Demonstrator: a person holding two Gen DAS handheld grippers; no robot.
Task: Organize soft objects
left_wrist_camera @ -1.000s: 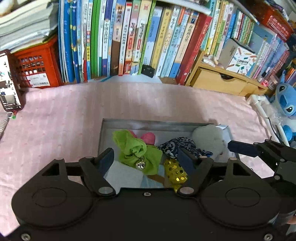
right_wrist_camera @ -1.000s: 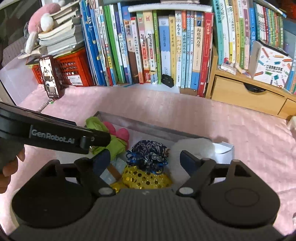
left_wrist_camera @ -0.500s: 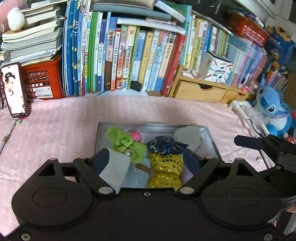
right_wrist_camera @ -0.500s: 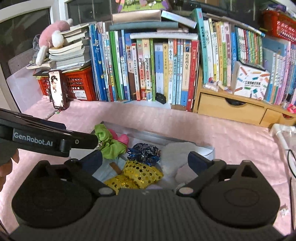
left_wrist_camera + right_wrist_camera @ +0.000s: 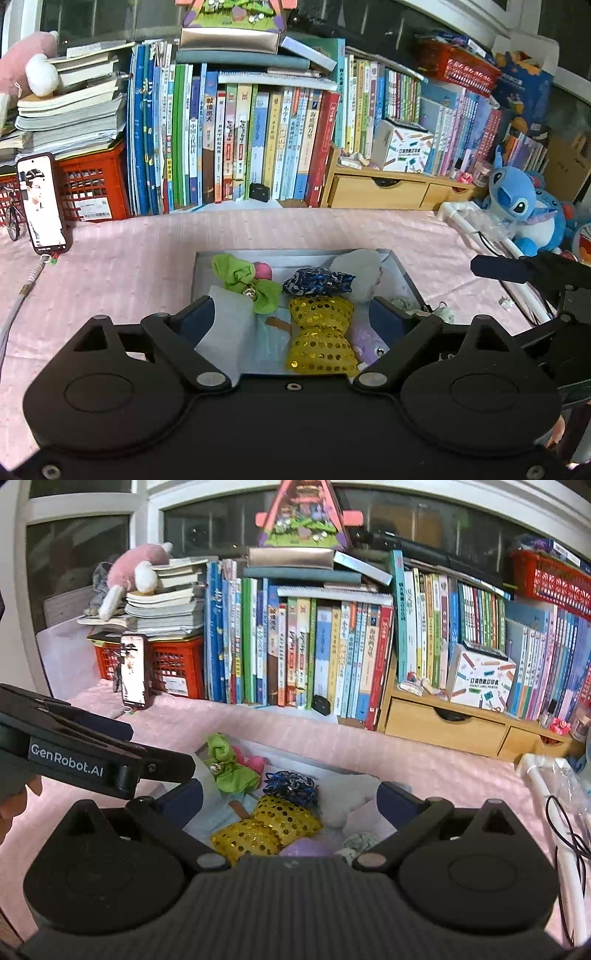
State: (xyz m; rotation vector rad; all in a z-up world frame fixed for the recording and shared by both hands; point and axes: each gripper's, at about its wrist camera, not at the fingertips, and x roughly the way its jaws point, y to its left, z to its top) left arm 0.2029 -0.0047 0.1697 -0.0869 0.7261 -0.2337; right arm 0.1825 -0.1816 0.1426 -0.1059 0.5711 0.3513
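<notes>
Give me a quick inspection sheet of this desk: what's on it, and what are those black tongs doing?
Surface: pink cloth.
Job's things: grey tray holds a green bow, yellow sequin bow, dark blue scrunchie, white fluffy piece, purple plush.
Clutter: phone propped at left.
Tongs: left tongs opening, nothing gripped; right tongs open, empty.
Cables: black cord at right.
Surroundings: books, red crate, wooden drawers, blue plush toy.

Pink ribbed cloth surface (image 5: 129,273), grey tray (image 5: 400,271) on it just ahead of the left gripper (image 5: 291,321), upright phone (image 5: 42,205) far left, red crate (image 5: 94,184), book row (image 5: 236,140) and wooden drawers (image 5: 384,190) beyond.
</notes>
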